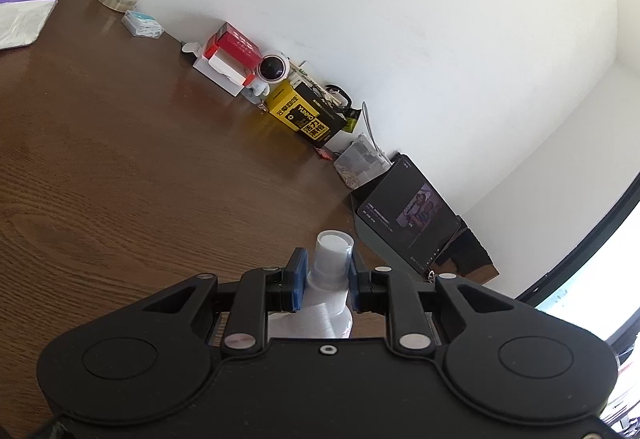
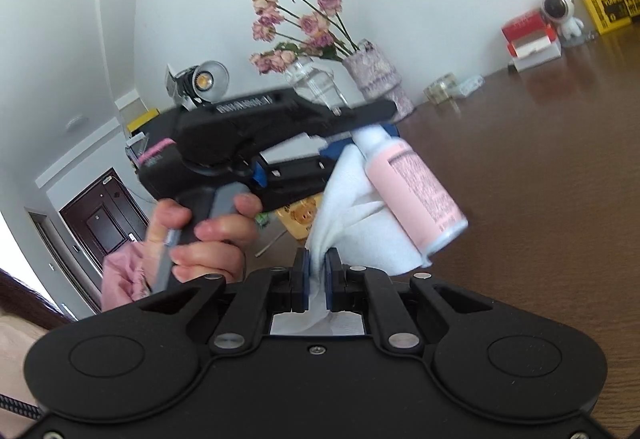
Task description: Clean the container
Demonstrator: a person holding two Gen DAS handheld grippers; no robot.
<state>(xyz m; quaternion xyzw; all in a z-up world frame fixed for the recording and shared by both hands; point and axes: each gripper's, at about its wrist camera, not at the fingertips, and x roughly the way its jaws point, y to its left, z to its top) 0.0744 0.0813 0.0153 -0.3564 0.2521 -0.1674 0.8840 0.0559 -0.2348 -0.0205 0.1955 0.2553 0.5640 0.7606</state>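
Pink-labelled, the white plastic bottle (image 2: pixel 416 195) hangs above the brown wooden table (image 2: pixel 560 175), slanting base-down to the right, its neck clenched by the left gripper (image 1: pixel 324 275). The right gripper (image 2: pixel 316 273) pinches a white cloth (image 2: pixel 352 207) against it. The bottle's cap end is blurred.

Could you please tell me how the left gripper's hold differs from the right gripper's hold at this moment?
The left gripper clamps the neck of a pink plastic bottle with a white cap, a rigid thing; the right gripper pinches a soft white cloth. The left jaws stand wider apart around the neck; the right jaws are nearly closed on thin fabric. Both are shut on something, and the cloth lies against the bottle.
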